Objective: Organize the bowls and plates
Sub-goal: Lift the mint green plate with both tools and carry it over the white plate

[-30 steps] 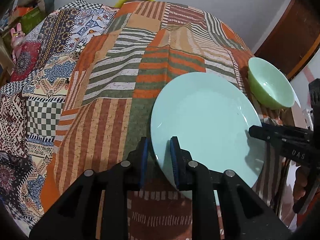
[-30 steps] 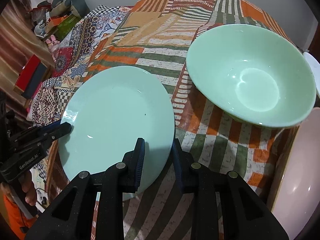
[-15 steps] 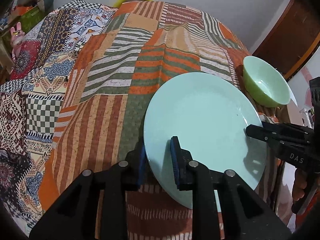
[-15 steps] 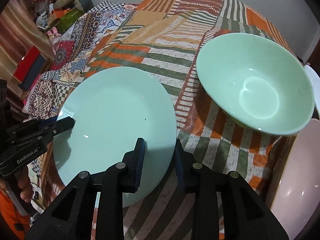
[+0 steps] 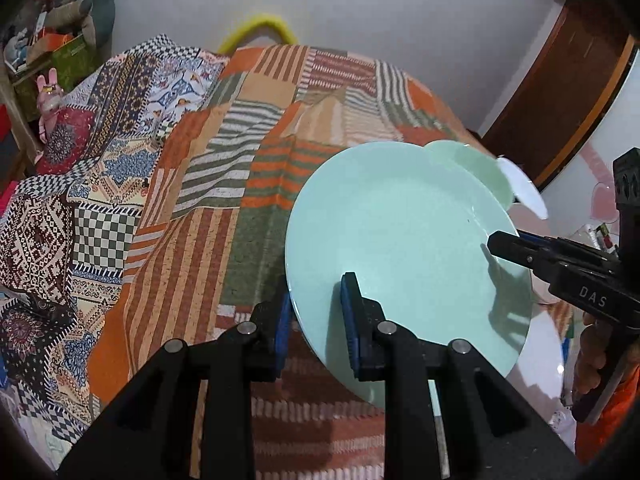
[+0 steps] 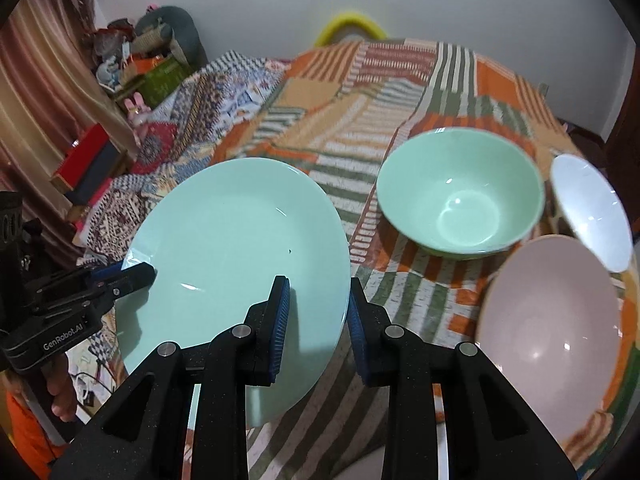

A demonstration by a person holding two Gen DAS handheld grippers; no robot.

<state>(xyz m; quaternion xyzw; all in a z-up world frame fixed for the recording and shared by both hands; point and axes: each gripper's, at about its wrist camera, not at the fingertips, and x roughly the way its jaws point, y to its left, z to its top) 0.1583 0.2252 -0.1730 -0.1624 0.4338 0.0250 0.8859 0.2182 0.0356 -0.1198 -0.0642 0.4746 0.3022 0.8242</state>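
Both hand-held grippers clamped on the same round pale-aqua ceramic plate [image 6: 236, 256]: left hand-held gripper [image 5: 316, 320] pinches the rim at the plate's ~7 o'clock in left wrist view, right hand-held gripper [image 6: 316, 320] pinches the opposite rim at ~5 o'clock in right wrist view. Each shows in the other's cam biting the far edge, so the grip line runs across the plate's full width. Plate looks lifted clear of the striped patchwork cloth [image 5: 224, 184] on the tabletop, tilted w/ far edge a bit higher; can't confirm clearance at near edge. Key relation, right wrist view: glossy mint-green bowl [image 6: 460, 196] sits at ~2 o'clock from plate, apart from it; pale-pink bowl [image 6: 548, 320] at ~4 o'clock, just beside right hand-held gripper; white bowl [image 6: 592, 208] beyond at ~3. Judgement: any stack spot on that side is nearer the right hand, so right leads, left follows. Risk: plate edge clipping pink bowl rim.
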